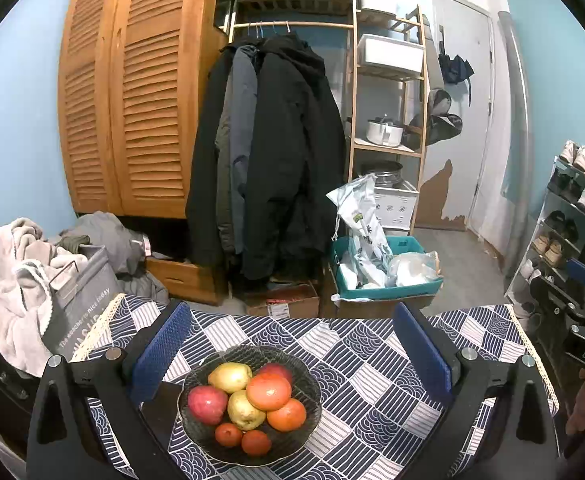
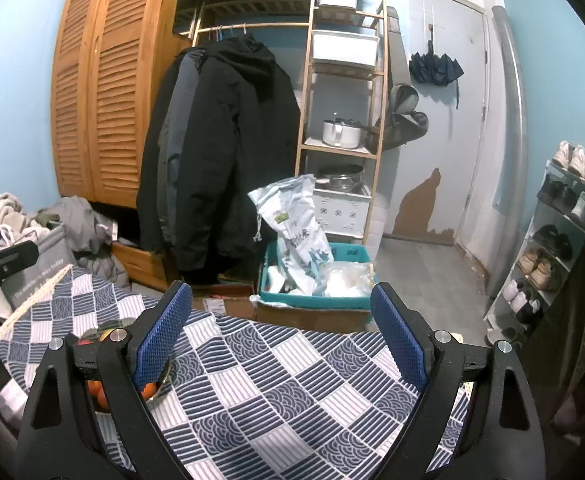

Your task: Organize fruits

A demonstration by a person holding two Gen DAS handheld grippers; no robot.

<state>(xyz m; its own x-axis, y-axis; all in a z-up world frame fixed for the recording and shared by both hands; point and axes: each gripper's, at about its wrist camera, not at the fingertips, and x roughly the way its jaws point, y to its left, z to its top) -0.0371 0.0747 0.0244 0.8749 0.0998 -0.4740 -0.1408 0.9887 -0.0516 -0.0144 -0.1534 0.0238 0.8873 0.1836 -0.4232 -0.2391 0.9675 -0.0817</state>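
A dark glass bowl stands on the patterned tablecloth and holds several fruits: a red apple, two yellow pears, oranges and small tangerines. My left gripper is open and empty, with the bowl between and below its blue pads. My right gripper is open and empty over bare cloth; the bowl is mostly hidden behind its left finger, with orange fruit peeking out.
The table's far edge runs just beyond both grippers. Behind it stand cardboard boxes, a teal bin with bags, hanging coats, a laundry basket at left and a shoe rack at right.
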